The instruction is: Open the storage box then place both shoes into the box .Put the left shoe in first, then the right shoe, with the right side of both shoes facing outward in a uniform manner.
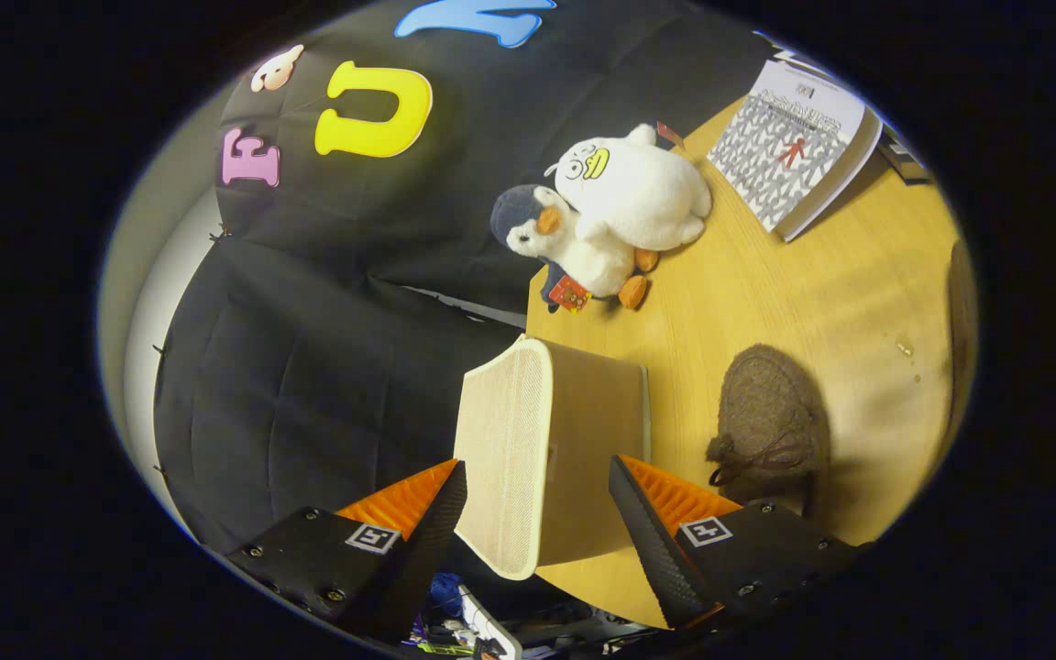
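The view is rolled hard over, so the wooden table (821, 302) tilts across the scene, and the storage box (546, 449) is the landmark to steer by. It sits at the table's edge, a beige fabric box with a paler mesh-textured panel facing the booth wall side and a plain tan face turned toward the tabletop. The gripper (537, 513) is spread wide, its two fingers straddling the near end of the box, one on each side, with daylight between each finger and the fabric, so nothing is pinched. Whether the box's lid is open or closed cannot be told from this angle, and its inside is hidden. Just beside the box on the tabletop side, close to one finger, lies a brown woolly shoe (771, 426), fuzzy-knit, with a dark lace tied in a bow at the end nearest the gripper; it is apart from the box, not touching it. Beyond the box, further along the table edge, two plush toys huddle together: a white duck (638, 188) leaning over a blue-and-white penguin (565, 243) with orange feet and a small red tag. Past the toys, well away from the box, an open booklet (789, 147) lies flat on the wood. Below the gripper, off the table, there is a jumble of small items too blurred to name.
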A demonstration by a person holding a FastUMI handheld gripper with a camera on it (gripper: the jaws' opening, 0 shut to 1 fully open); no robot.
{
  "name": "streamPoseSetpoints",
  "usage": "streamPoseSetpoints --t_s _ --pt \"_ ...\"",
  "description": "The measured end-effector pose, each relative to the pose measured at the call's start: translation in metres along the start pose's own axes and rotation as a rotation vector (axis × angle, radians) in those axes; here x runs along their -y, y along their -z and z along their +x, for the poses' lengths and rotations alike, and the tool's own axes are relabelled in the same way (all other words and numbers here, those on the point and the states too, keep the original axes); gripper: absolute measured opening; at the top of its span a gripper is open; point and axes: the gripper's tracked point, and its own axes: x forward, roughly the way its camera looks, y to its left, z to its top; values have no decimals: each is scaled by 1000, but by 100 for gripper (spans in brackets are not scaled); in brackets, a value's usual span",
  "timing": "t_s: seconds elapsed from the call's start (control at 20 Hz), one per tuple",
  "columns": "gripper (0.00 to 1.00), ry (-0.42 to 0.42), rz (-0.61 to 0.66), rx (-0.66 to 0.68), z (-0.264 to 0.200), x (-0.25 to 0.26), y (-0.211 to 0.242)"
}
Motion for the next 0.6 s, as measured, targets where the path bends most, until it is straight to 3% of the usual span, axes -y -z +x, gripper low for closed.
streamPoseSetpoints --t_s 0.4,0.55,0.6 --pt "95 -12 57 -98 44 -1 23" --pt "83 -23 36 -100 50 -7 24" --pt "73 -18 20 -100 47 -7 22"
